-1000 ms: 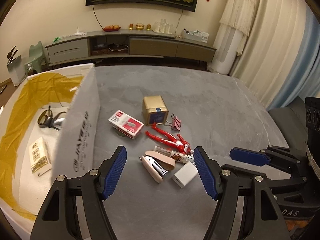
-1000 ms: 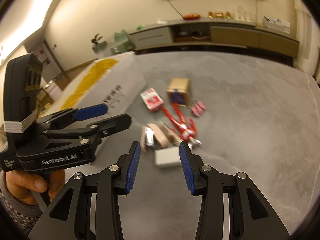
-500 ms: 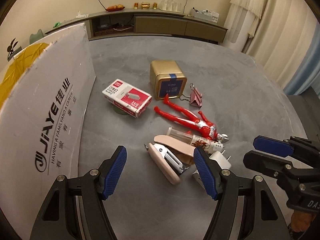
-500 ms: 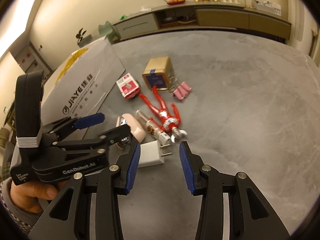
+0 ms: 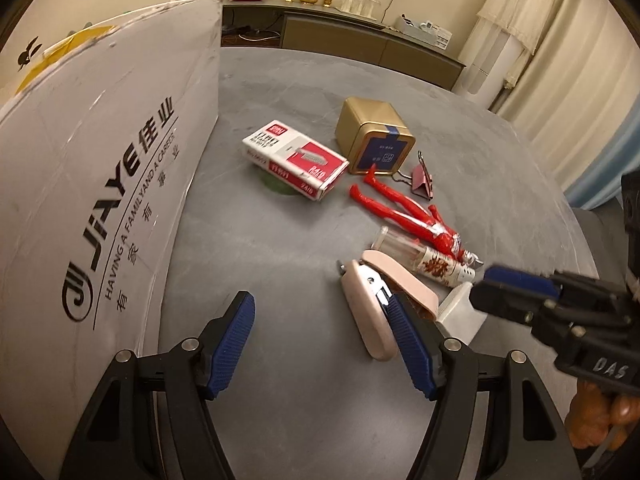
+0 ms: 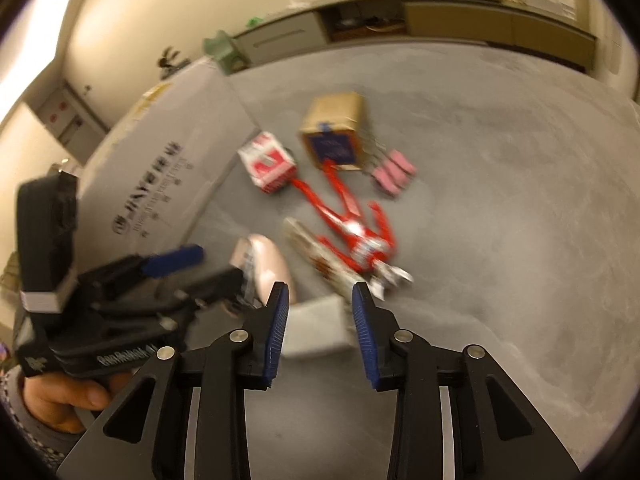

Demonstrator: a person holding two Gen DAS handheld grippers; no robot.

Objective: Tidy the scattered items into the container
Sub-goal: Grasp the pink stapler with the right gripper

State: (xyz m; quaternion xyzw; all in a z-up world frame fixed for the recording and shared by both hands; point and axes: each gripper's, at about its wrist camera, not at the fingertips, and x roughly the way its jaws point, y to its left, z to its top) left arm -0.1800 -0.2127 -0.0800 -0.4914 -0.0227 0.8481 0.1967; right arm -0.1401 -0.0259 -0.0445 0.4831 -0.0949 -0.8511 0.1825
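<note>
Blue-padded and black-framed, your right gripper (image 6: pixel 318 322) sits nearest, its jaws parted moderately and holding nothing. Between the pad tips lies the small white plastic charger block (image 6: pixel 316 326) on the grey stone tabletop (image 6: pixel 500 240) — it is just ahead of the right gripper, its broad face up, and I judge this is the item your next move is lined up on. The right view is blurred, so whether the pads touch the block cannot be told.

Your left gripper (image 5: pixel 320 344) is spread wide and empty. Its right pad sits over the tail of the pale pink stapler (image 5: pixel 370 308), whose long axis runs away from you, tilted a little leftward; the left hand is the nearer one for that item.

Farther out lie a clear tube with a red label (image 5: pixel 424 260), a red plastic action figure (image 5: pixel 404 210), a pink binder clip (image 5: pixel 424 176), a red-and-white staple box (image 5: pixel 296 164) and a gold square tin (image 5: pixel 374 136). The white cardboard container (image 5: pixel 100 184) stands along the left, its printed wall facing you.
</note>
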